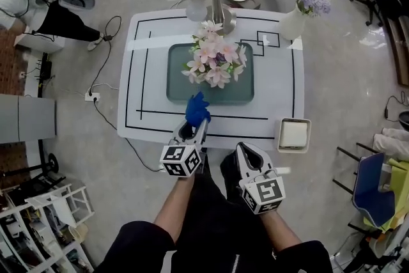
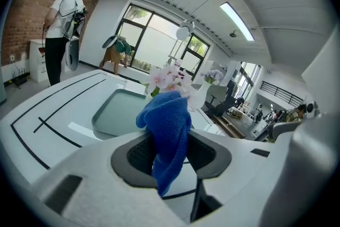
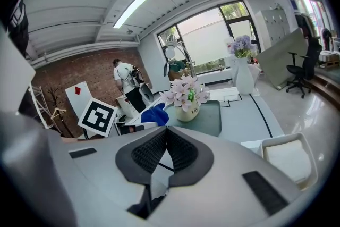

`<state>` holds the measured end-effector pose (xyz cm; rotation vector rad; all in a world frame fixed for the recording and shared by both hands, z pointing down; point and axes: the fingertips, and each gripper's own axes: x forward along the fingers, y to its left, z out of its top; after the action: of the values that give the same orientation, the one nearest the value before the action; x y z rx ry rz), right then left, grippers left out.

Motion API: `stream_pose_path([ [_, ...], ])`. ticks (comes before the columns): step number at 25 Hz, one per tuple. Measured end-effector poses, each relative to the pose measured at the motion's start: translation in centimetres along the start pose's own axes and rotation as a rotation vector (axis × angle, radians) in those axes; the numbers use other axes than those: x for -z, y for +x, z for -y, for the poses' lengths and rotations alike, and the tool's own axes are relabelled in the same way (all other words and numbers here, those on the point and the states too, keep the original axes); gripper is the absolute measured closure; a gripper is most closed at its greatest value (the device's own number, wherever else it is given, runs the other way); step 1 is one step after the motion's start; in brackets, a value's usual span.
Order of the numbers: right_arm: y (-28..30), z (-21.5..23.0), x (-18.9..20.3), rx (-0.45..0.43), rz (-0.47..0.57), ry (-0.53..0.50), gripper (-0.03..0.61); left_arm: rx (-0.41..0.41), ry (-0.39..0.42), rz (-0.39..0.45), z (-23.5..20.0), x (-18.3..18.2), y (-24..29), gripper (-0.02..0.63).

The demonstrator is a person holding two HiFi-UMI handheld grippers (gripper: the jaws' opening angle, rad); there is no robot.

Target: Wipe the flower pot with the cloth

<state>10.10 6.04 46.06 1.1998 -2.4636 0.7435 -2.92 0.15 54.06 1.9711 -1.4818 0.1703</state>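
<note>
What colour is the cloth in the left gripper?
The cloth is bright blue, shown best in the left gripper view.

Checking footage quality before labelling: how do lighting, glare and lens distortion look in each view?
Head view: even light, sharp, glare streaks on the floor beyond the table. Left gripper view: heavy fisheye bending, dark corners; the cloth is sharp, windows washed out. Right gripper view: same fisheye; window blown white, flower pot clear.
</note>
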Motion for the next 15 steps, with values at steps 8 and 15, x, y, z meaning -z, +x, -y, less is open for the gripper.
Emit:
stream_pose_path([
  [8,-2.2,-2.7,0.1,-0.015,0.045,-0.029,0.571,0.086,0.186,0.027,4.7,-0.5,-5.4,0.460],
  [15,-4.1,-8.5,1.2,0.001,0.083,-0.047,0.571,0.162,0.190,0.058,5.6,0.3,-12.2,0.460],
])
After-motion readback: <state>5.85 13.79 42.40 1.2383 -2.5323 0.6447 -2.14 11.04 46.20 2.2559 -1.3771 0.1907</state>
